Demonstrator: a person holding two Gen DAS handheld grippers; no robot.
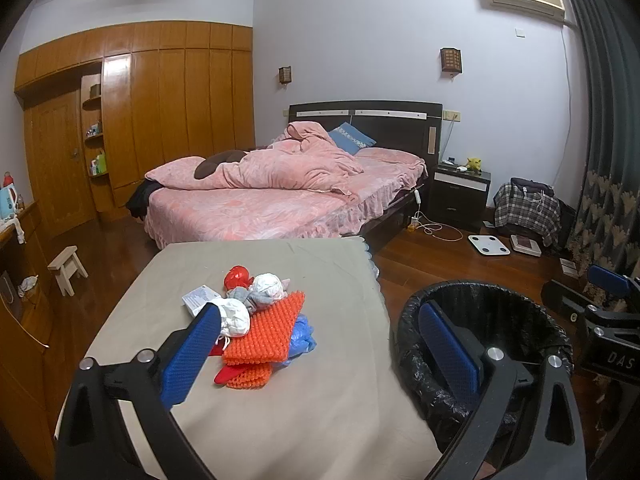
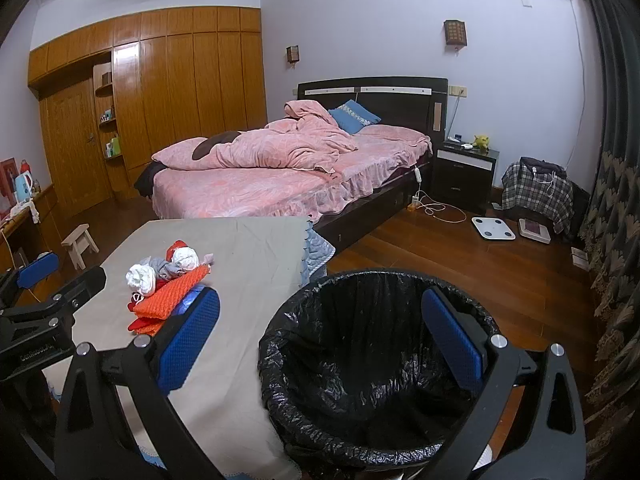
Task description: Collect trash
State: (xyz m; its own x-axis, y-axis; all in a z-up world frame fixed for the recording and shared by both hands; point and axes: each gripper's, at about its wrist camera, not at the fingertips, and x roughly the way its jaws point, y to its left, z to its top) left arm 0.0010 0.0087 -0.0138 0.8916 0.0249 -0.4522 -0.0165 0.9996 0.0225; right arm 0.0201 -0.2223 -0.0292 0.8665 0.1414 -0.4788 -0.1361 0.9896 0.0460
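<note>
Both of my claws stood wide apart and held nothing: the left claw (image 1: pixel 320 348) hung over the near part of the surface (image 1: pixel 320 412), the right claw (image 2: pixel 320 336) above the bin (image 2: pixel 376 364). The trash lay in one heap near the middle of the surface: an orange knobbed mat (image 1: pixel 266 330), a crumpled white wad (image 1: pixel 236 318), a second white bundle (image 1: pixel 268 286), a red ball of plastic (image 1: pixel 237 276), a grey rag (image 1: pixel 242 294), blue film (image 1: pixel 304 334) and a flat printed card (image 1: pixel 198 298).

Risks, as I judged them: the pieces overlapped, so a grip on one could drag its neighbours off the edge; thin film and soft wads could slip from the ribbed blue pads (image 1: pixel 188 354); the flat card offered little to pinch; the smooth grey cloth could bunch and travel with a pull. The loose, crinkled black liner (image 2: pixel 304 364) could fold inward, and the bin stood beside the surface, so a release made short of its rim could drop onto the wooden floor (image 2: pixel 460 268).
</note>
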